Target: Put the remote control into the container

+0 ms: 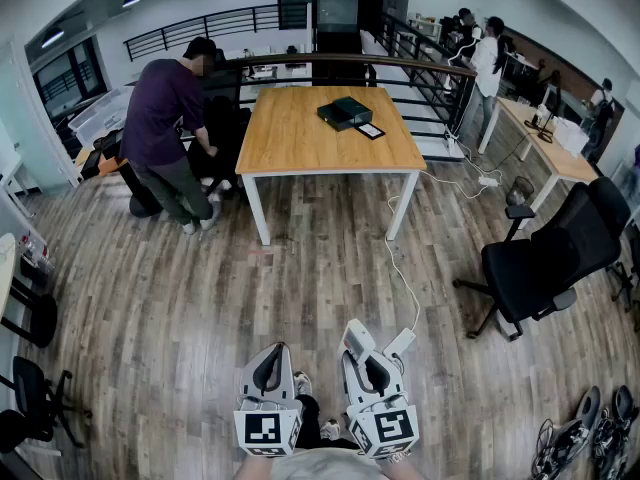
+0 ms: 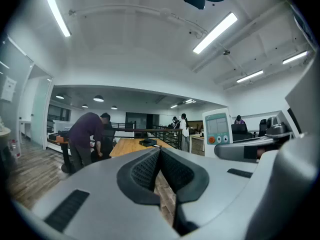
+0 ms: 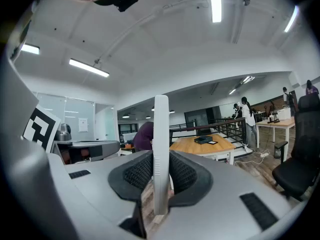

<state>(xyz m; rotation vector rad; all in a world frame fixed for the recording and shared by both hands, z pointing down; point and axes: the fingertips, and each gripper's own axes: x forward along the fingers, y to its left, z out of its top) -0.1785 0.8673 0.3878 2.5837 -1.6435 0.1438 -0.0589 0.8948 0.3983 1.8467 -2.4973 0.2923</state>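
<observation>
The bench (image 1: 300,143) stands well off at 12 o'clock, with the dark container (image 1: 345,114) on its far half. The left hand-held gripper (image 1: 270,363) is closed on nothing. The right hand-held gripper (image 1: 368,360) clamps the slim white remote (image 3: 161,134), whose long axis runs across the jaws. From the remote, the container lies well ahead, at about 12 o'clock.

container (image 1: 345,113) on table (image 1: 300,138) too small to see inside, remote control (image 3: 161,134) edge-on in right claw (image 3: 160,176), its faces hidden
</observation>
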